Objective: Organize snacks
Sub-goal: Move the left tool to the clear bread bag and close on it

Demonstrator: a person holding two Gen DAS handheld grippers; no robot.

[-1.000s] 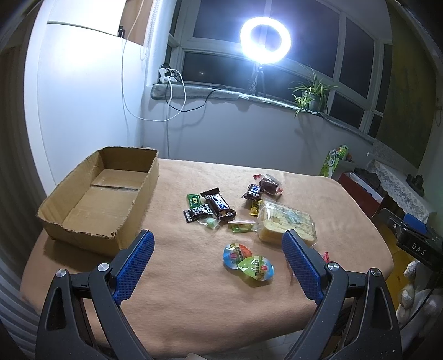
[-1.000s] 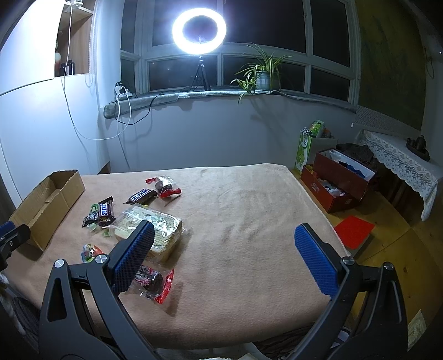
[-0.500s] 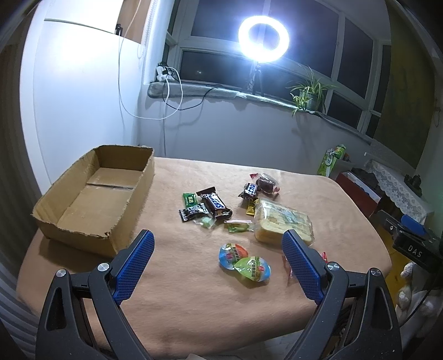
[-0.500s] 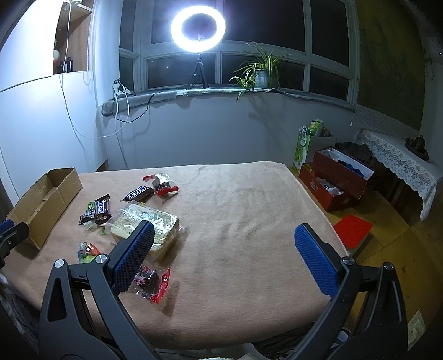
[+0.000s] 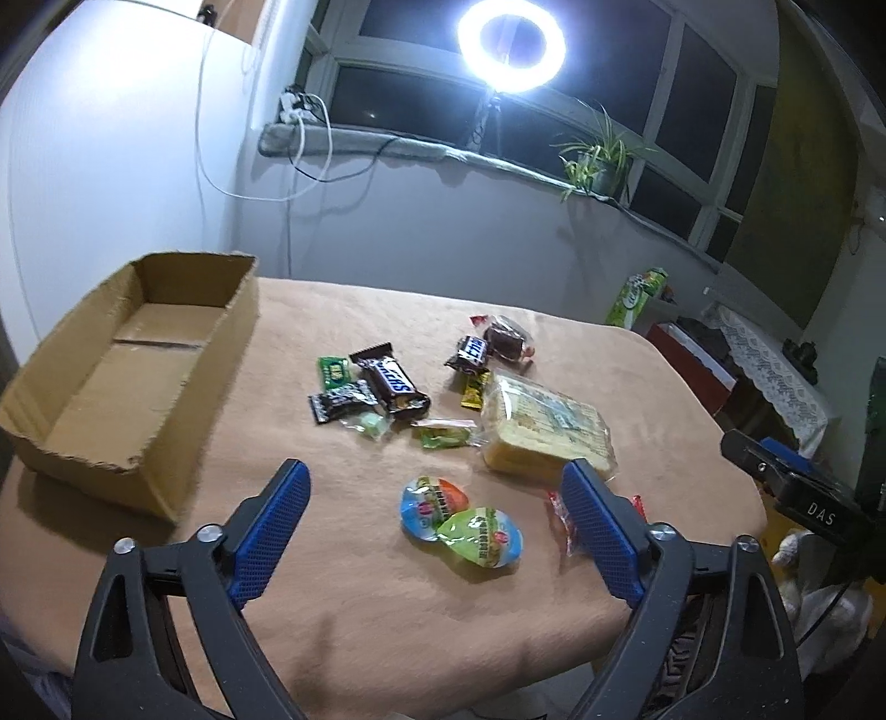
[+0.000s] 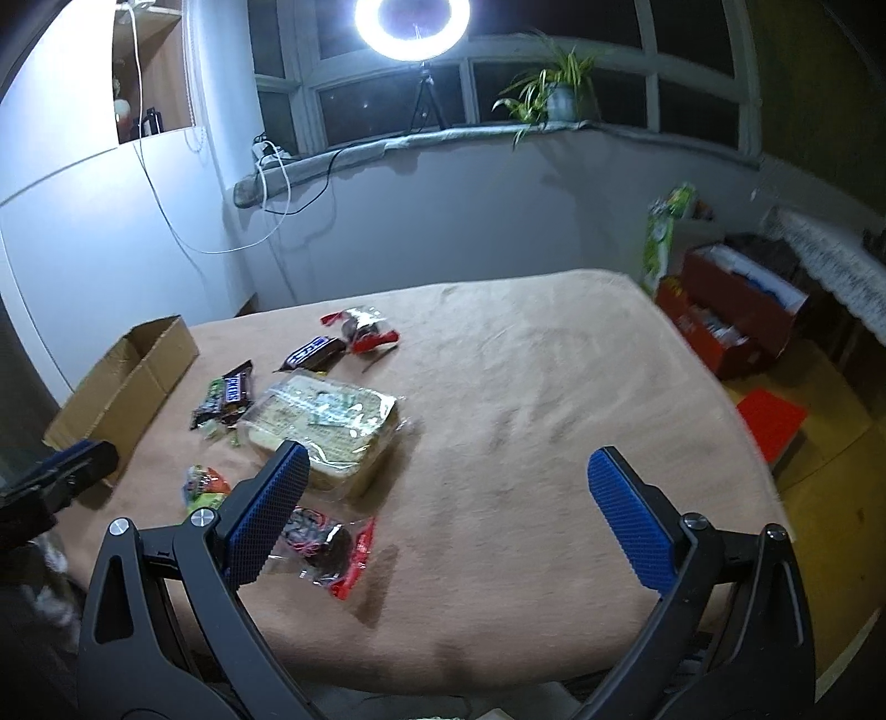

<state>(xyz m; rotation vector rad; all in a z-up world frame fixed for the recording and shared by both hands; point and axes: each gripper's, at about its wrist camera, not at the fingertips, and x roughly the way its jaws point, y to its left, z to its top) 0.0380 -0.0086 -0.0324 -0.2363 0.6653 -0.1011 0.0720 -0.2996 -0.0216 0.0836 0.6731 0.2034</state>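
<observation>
Several wrapped snacks lie scattered on the tan-covered table (image 5: 343,587): a Snickers bar (image 5: 390,382), a green candy (image 5: 334,371), a clear pack of sliced bread (image 5: 545,426) and two jelly cups (image 5: 459,520). An open cardboard box (image 5: 127,376) stands empty at the left. My left gripper (image 5: 432,471) hovers over the jelly cups; its jaws are closing, still wide, touching nothing. My right gripper (image 6: 447,451) is open above bare cloth, with the bread pack (image 6: 326,421) and a red-edged dark snack (image 6: 326,545) by its left finger.
A ring light (image 5: 509,41) and a potted plant (image 5: 598,160) stand at the window behind the table. Red boxes (image 6: 736,315) and a red mat (image 6: 772,423) sit on the floor to the right. The table's near edge lies just below both grippers.
Both grippers have sunk and tipped down towards the table, so the snacks look nearer. No snack has moved.
</observation>
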